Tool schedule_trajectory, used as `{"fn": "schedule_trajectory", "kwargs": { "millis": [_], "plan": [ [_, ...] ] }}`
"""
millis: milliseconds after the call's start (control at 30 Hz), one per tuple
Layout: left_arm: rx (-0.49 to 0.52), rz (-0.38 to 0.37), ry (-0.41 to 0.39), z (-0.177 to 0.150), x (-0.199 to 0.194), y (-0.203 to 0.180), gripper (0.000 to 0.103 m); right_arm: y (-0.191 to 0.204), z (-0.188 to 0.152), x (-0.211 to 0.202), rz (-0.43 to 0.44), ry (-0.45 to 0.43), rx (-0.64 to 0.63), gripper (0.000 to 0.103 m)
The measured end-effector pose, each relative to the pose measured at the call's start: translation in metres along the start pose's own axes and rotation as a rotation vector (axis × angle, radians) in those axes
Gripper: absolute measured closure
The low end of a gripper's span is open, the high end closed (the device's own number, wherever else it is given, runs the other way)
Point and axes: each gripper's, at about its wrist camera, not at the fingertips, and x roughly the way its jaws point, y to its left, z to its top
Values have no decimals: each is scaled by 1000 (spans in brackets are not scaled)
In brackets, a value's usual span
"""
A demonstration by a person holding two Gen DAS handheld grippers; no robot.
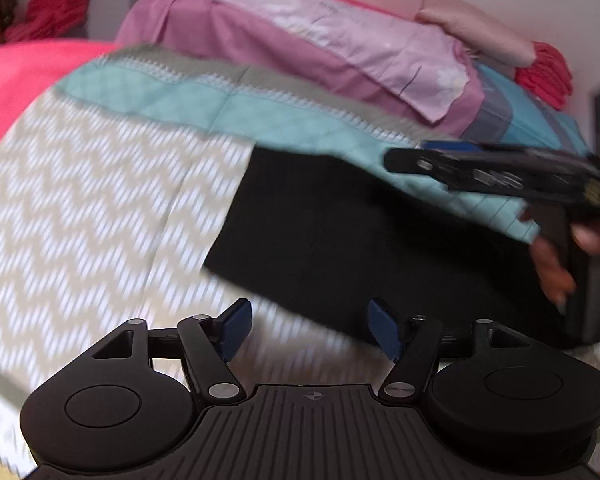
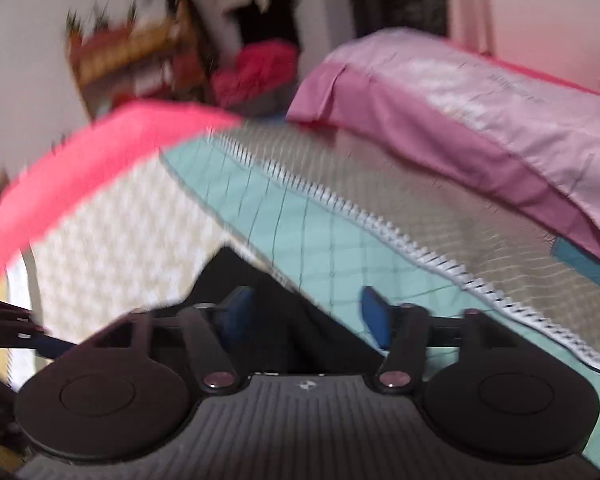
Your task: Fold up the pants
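Note:
The black pants lie folded in a flat rectangle on the patterned bedspread. My left gripper is open and empty, just in front of the near edge of the pants. My right gripper is open and empty above the far corner of the pants. It also shows side-on in the left wrist view, held by a hand over the right part of the pants. Both views are blurred.
A teal band crosses the bedspread behind the pants. A purple pillow lies beyond it. A pink sheet covers the left side of the bed. Red cloth sits at the far right. Cluttered shelves stand behind the bed.

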Motion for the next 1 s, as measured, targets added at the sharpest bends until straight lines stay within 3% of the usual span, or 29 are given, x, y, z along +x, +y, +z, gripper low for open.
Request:
{"fn": "schedule_trajectory", "kwargs": {
  "millis": [100, 167, 267, 333, 367, 500, 633, 700, 767, 867, 933, 1000],
  "plan": [
    [44, -15, -15, 32, 21, -18, 0, -20, -6, -52, -58, -33, 60, 35],
    [66, -31, 8, 48, 43, -30, 0, -38, -27, -89, -46, -26, 142, 35],
    [86, -44, 64, 59, 82, -42, 0, -53, -78, -133, 82, 21, 312, 35],
    [82, -11, 115, 57, 108, -43, 0, -50, -120, -148, 188, 73, 419, 35],
    [84, -8, 113, 56, 114, -44, 0, -44, -140, -151, 201, 92, 432, 35],
    [91, -20, 104, 54, 119, -50, 0, -36, -178, -134, 97, 119, 399, 41],
    [124, 1, 110, 53, 125, -59, 0, -55, -167, -131, -27, -106, 352, 44],
    [141, 21, 108, 51, 128, -64, 0, -73, -164, -131, -81, -202, 420, 41],
    [149, 33, 101, 50, 128, -63, 0, -79, -164, -123, 19, -182, 458, 25],
    [163, 43, 92, 48, 128, -65, 0, -63, -173, -103, 296, 9, 362, 28],
    [166, 44, 90, 47, 128, -65, 0, -53, -177, -94, 302, 39, 284, 29],
    [157, 39, 88, 48, 127, -63, 0, -61, -170, -92, 218, -56, 303, 34]
  ]
}}
